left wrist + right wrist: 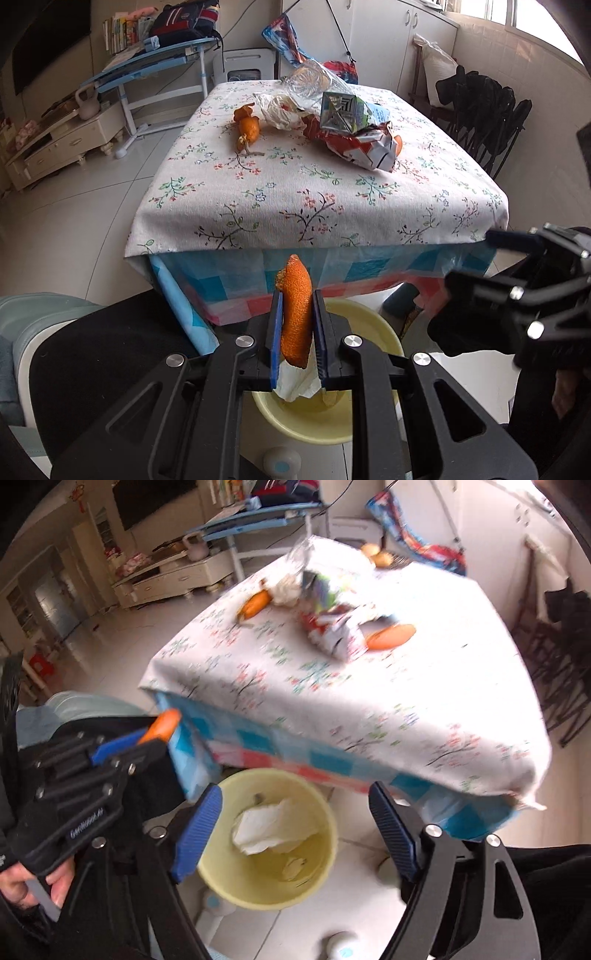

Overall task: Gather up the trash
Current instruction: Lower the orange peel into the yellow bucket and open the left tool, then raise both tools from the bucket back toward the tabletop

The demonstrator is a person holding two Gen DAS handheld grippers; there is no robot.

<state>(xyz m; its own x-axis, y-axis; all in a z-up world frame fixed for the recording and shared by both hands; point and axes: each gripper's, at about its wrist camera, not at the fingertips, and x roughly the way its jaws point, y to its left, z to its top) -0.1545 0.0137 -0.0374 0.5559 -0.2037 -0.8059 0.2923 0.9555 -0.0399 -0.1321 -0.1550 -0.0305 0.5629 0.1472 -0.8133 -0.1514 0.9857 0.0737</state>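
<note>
A home living room: floral-clothed table [317, 206], TV cabinet [62, 144], child's desk [155, 59].

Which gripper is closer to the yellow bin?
Right. The right gripper, open and empty, hangs just above the yellow bin; the left gripper holds orange peel higher, beside it.

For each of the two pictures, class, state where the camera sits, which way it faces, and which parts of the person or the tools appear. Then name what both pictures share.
Left wrist view: sits on the left tongs, facing the table; they clamp an orange peel above the yellow bin; the right tongs show at right.
Right wrist view: sits on the open right tongs, tilted down over the bin; the person's left hand shows.
Shared: table, bin, peel, tissue, wrappers.
</note>
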